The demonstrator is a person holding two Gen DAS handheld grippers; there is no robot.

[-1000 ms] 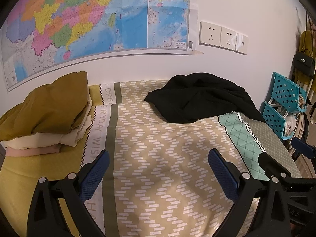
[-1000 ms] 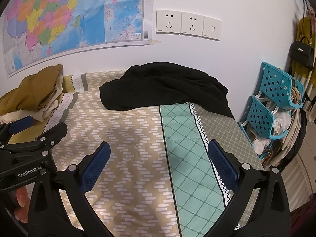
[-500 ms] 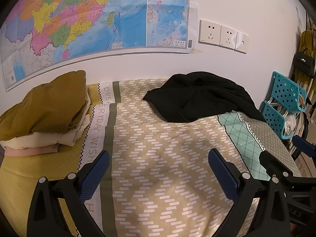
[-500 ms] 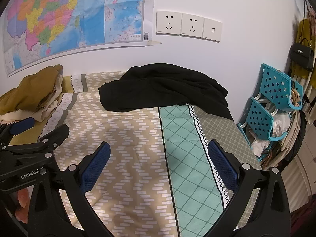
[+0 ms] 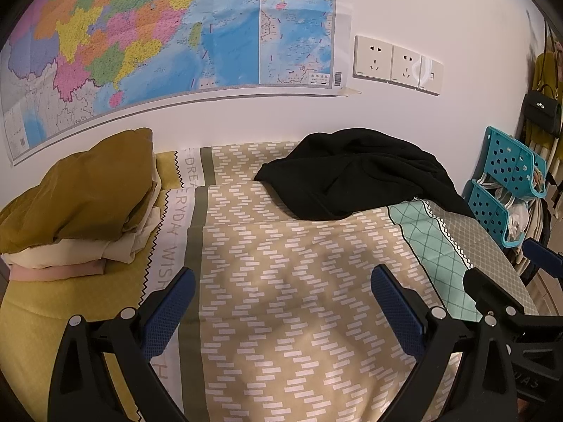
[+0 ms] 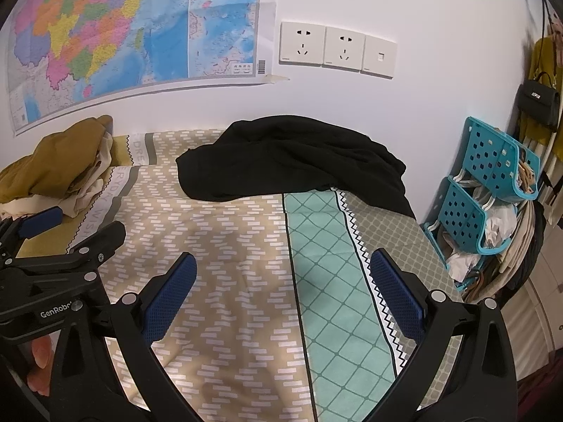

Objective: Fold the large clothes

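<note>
- Left wrist view: folded pile is sitting at 10 o'clock; black garment is lying crumpled, unfolded.
- Left gripper and right gripper are hovering, fingers spread, empty.

bedspread middle bare | folded stack left | black garment far

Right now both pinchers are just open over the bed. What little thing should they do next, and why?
Probably reach forward toward the black garment bunched at the far side of the bed by the wall. Both the left gripper and the right gripper are open and hold nothing, and the black heap is the only unfolded piece; the mustard-topped stack already looks folded.
</note>
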